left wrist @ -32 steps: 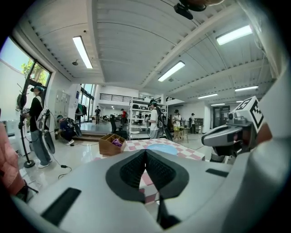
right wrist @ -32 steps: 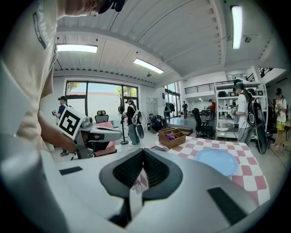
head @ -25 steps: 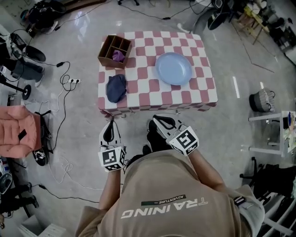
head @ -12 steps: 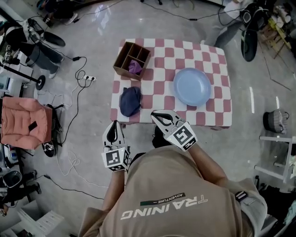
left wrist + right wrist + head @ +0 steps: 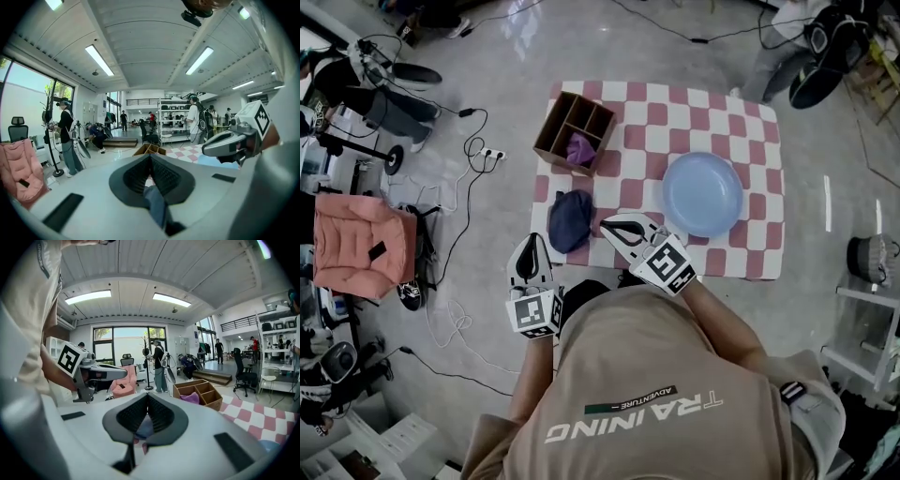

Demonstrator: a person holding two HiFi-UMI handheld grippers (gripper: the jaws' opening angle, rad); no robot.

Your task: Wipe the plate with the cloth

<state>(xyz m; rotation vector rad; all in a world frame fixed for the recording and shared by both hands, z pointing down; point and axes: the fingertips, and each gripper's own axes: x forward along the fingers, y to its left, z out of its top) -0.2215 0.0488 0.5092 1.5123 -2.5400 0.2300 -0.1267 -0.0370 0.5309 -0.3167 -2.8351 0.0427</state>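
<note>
A light blue plate (image 5: 703,194) lies on the right half of the checkered table (image 5: 675,127). A crumpled dark blue cloth (image 5: 570,220) sits at the table's near left corner. My right gripper (image 5: 606,225) is shut and empty, with its tips just right of the cloth over the near edge. My left gripper (image 5: 530,240) hangs off the table, close to the corner below the cloth, its jaws shut with nothing between them. In the right gripper view the cloth (image 5: 144,427) shows behind the shut jaws and the plate's rim (image 5: 273,446) sits at the lower right.
A wooden divided box (image 5: 575,132) holding a purple rag (image 5: 579,148) stands at the table's far left corner. On the floor to the left are cables with a power strip (image 5: 490,153) and a pink chair (image 5: 358,244). People and shelves stand far behind.
The table has come closer as the person stepped up to it. Both grippers moved forward: the right one now reaches the near edge beside the cloth, and the left one is near the corner.
</note>
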